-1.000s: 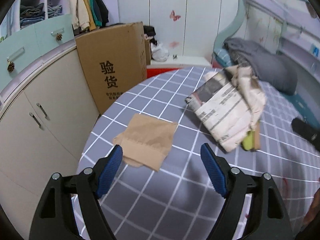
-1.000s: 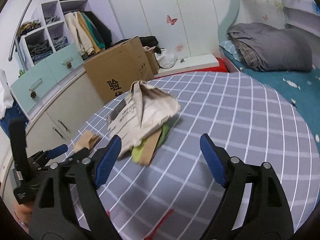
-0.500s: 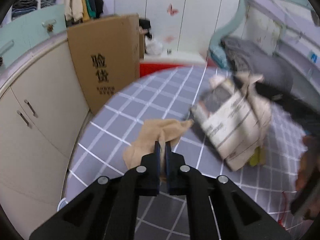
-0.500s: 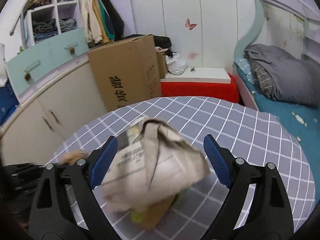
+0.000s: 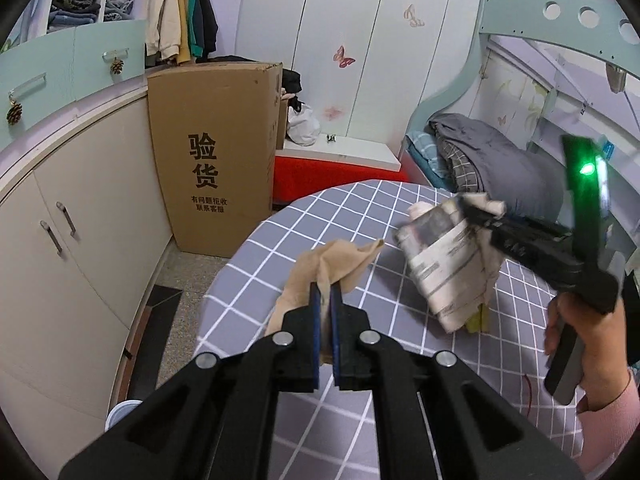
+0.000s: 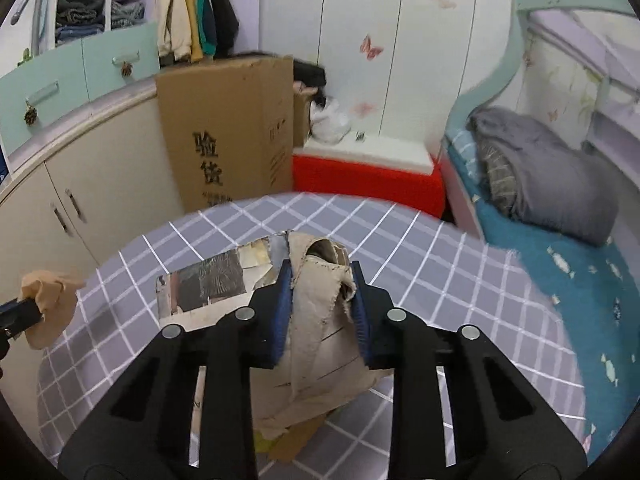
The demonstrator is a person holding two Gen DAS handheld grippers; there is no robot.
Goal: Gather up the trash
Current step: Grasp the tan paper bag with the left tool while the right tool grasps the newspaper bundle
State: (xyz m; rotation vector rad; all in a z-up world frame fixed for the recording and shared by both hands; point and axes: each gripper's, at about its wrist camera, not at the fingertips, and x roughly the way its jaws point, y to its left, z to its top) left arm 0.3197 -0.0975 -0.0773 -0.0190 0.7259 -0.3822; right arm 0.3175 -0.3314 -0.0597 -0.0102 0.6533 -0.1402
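Black two-finger grippers lifting trash above the grey checked tablecloth (image 5: pixel 372 216).
Left gripper (image 5: pixel 325 312) pinches the tan crumpled cloth (image 5: pixel 332 264); right gripper (image 6: pixel 320 312) clamps the crumpled newspaper bundle (image 6: pixel 320 320).

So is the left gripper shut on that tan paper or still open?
Shut: the left gripper has its blue pads pinching the tan paper, lifted off the checked table.

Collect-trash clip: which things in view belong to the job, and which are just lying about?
Job:
- tan paper scrap, pinched in the left gripper
- newspaper bundle, clamped in the right gripper

Just there:
- cardboard box
- grey blanket on the bed
- hanging clothes
- checked tablecloth
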